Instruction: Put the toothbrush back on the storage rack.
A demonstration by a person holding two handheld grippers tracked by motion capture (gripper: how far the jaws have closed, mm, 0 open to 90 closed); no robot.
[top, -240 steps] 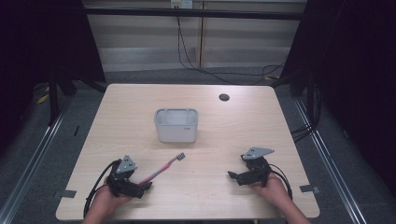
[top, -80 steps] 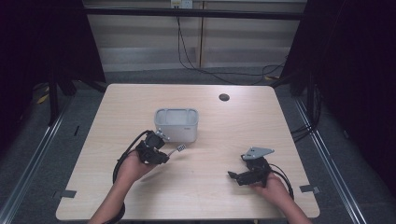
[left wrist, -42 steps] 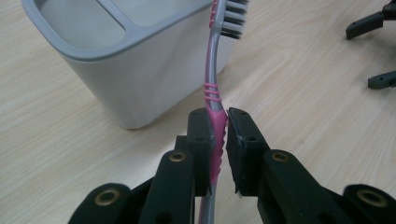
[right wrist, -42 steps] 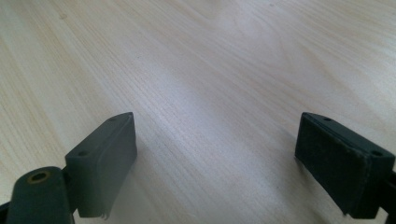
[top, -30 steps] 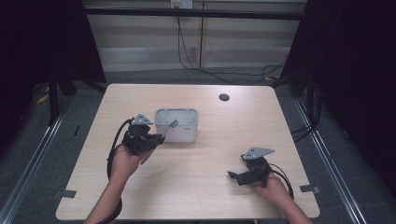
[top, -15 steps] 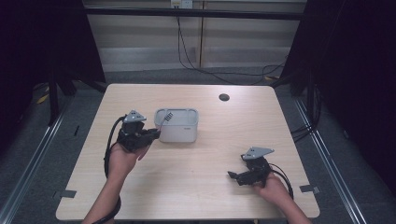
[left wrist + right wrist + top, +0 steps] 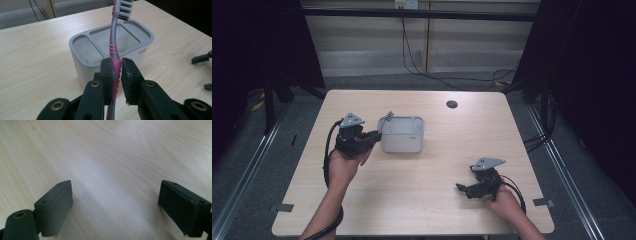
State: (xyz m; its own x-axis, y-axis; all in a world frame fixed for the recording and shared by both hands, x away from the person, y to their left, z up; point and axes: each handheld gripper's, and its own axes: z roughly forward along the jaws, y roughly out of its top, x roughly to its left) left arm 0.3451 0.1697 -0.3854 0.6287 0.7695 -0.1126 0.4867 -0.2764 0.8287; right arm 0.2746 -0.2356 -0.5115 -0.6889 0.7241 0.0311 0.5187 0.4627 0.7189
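Moved: the left gripper [image 7: 373, 136] has travelled from the table's near left part up to the left side of the holder, carrying the toothbrush with it; the right gripper [image 7: 464, 189] has kept its place
Left gripper: jaws clamped on the pink handle of the pink and grey plastic toothbrush [image 7: 114, 52], pads pressing it from both sides
Toothbrush: standing nearly upright between the jaws in the left gripper view, bristled head on top, just in front of the holder's near rim; in the high view its head [image 7: 386, 118] sits at the holder's far left corner
Holder: grey-rimmed white plastic toothbrush holder [image 7: 402, 134] with rounded corners, standing on the table a little left of its middle; its top [image 7: 82, 38] is split into compartments, one small and a larger one beside it
Right gripper: jaws spread wide with nothing between them, over bare wood [image 7: 115, 165] near the table's near right corner
Table: pale wooden table [image 7: 437, 165], with a small dark round disc [image 7: 452, 104] close to its far edge, well apart from the holder
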